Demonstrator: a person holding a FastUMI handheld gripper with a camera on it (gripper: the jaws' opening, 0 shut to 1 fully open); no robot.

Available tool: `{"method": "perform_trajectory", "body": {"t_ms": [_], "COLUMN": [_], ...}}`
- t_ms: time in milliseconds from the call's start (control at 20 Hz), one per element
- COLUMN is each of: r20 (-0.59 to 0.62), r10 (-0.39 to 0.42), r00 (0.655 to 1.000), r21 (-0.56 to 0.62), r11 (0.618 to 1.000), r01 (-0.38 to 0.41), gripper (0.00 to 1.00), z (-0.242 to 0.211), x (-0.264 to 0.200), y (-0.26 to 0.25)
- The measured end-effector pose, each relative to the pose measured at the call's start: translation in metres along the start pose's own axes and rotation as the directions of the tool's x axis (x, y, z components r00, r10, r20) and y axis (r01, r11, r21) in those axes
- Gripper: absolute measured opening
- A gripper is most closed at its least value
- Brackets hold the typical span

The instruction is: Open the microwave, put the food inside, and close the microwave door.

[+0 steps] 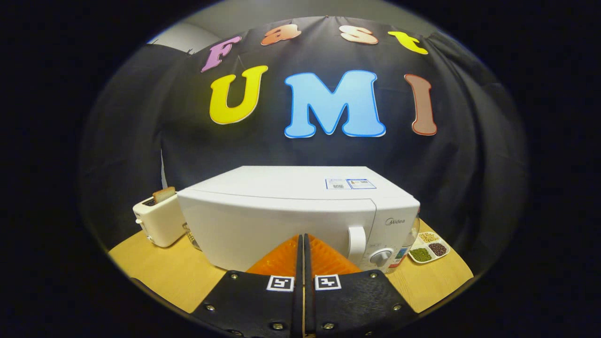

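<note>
A white microwave [281, 220] stands on the wooden table [159, 272] with its door closed. Its vertical handle [357, 240] sits at the door's right side, with a round knob [380, 257] on the control panel beside it. My gripper [303, 244] is shut, its two fingers pressed together with nothing between them. The fingertips point at the lower middle of the door, left of the handle; whether they touch the door I cannot tell.
A white toaster [158, 219] with a slice of bread [164, 194] in its slot stands left of the microwave. A divided dish [428, 249] of beans and grains lies at the right, behind a bottle [407, 249] beside the microwave's corner.
</note>
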State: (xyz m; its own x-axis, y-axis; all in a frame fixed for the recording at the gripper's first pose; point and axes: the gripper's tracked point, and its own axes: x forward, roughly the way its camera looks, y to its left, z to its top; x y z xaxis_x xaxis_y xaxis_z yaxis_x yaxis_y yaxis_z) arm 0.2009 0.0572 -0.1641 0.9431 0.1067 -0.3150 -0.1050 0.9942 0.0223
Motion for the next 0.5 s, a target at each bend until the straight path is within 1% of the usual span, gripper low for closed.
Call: {"method": "perform_trajectory", "body": {"t_ms": [100, 250, 500], "r20": [0.038, 0.063, 0.090], "r10": [-0.009, -0.019, -0.024], "r00": [0.999, 0.998, 0.996], "r21": [0.004, -0.013, -0.015], "r11": [1.000, 1.000, 1.000], "r01": [0.009, 0.020, 0.026], "gripper": [0.02, 0.02, 0.02], "z": [0.014, 0.023, 0.025], "x": [-0.026, -0.064, -0.127], "y": [0.003, 0.007, 0.015]}}
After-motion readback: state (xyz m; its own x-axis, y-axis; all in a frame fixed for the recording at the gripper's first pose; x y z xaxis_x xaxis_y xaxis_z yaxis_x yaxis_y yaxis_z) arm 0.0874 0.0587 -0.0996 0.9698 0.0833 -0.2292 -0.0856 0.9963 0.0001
